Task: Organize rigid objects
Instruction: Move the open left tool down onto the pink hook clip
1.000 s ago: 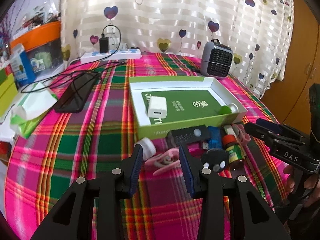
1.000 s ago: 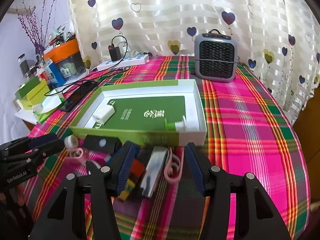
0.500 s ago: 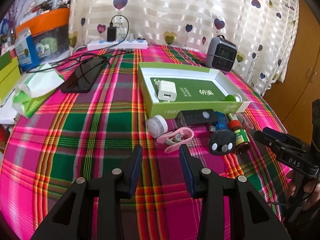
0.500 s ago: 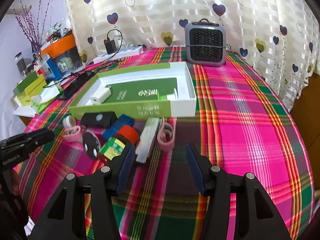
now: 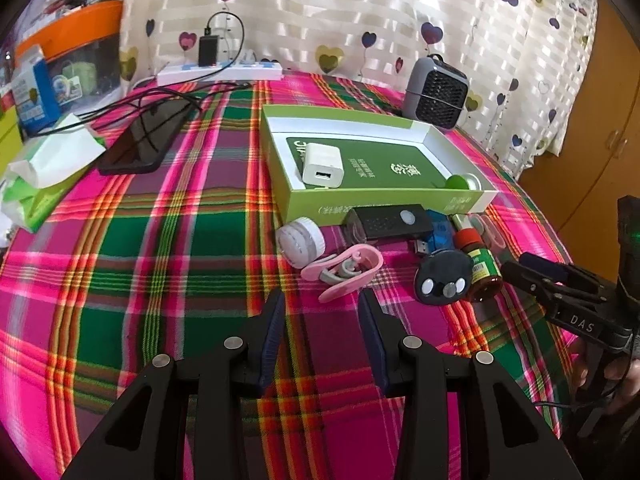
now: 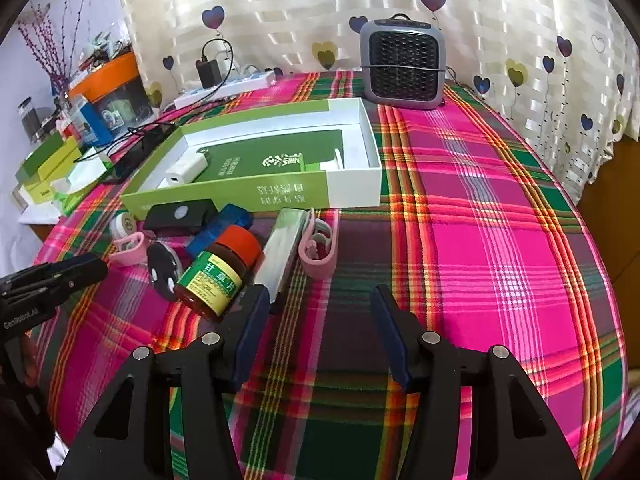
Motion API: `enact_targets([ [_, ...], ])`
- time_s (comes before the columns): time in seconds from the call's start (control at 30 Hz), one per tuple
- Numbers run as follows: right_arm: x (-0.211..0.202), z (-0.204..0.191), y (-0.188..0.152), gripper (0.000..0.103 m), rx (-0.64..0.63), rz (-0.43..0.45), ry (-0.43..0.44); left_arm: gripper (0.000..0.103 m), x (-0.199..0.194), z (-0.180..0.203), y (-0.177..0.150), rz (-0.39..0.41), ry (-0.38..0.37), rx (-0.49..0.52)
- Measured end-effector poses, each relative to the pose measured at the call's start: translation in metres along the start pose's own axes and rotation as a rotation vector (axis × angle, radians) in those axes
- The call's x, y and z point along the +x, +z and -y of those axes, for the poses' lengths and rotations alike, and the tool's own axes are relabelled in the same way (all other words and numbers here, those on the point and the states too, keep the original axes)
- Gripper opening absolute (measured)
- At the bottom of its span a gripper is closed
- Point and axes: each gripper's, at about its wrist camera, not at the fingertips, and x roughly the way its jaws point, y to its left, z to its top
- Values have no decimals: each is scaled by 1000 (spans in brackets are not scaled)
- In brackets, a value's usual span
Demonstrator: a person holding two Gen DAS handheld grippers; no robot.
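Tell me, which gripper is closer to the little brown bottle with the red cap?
Right. The right gripper has the brown bottle lying just beside its left-hand jaw. The left gripper sits farther off, nearer the pink clip.

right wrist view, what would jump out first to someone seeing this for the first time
The loud pink and green plaid tablecloth fills the view. At its middle lies an open green and white box with a white charger inside, and a huddle of small things sits along its near side, the red-capped brown bottle lying nearest the open right gripper. A grey fan stands at the back by the heart-print curtain.
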Motion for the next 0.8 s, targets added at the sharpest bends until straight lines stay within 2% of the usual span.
enact_targets([
  [0.47,13,0,17,54,-46,-12,-46,37,9,23,-1,-33,-70,71],
  [0.67,15,7,19,54,-41,-18,-74,37,9,38,-9,-51,-125,107],
  [0.8,16,9,20,54,-38,-26,-78,37,1,43,-10,-19,-101,131],
])
